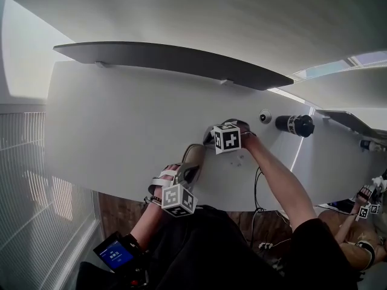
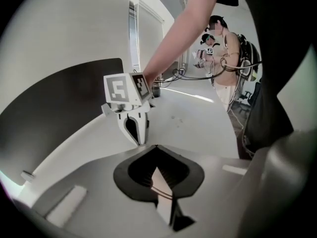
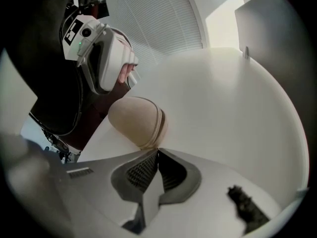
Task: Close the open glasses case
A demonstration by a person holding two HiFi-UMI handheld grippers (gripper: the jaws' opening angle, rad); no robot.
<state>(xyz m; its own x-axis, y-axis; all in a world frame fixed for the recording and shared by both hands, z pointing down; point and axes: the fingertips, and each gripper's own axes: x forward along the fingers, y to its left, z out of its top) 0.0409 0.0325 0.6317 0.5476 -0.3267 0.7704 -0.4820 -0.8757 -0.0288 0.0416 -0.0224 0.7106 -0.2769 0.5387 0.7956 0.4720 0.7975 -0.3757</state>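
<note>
Right gripper point(image 3: 157, 152): pressed fully together, tips meeting in one point, nothing between the ribbed pads point(image 3: 139, 172). Points steeply down at the white table point(image 3: 223, 108). Sits with that point right at the near end of the glasses case point(image 3: 136, 120); touching or a sliver short, impossible to tell. Clamps no part of it.

Left gripper point(image 2: 157, 148): likewise closed to a point, and empty. Aims across the table at the other gripper's marker cube point(image 2: 124, 89) and the narrow white nose below it. Touches nothing. In the right gripper view, looms beyond the case on its far side, apart from it, near the table's front edge.

Glasses case: lies on the table close to the front edge, between the two grippers, just ahead of the left one in the head view. Looks beige, smooth and rounded, like a pebble. Shows both halves brought together, with a thin seam curving round the end nearest the right gripper and no gap along it. Rests flat, running away from the right tips towards the left gripper.

Farther back on the table, well apart from all this: a black cylinder point(image 1: 295, 124) on its side.
</note>
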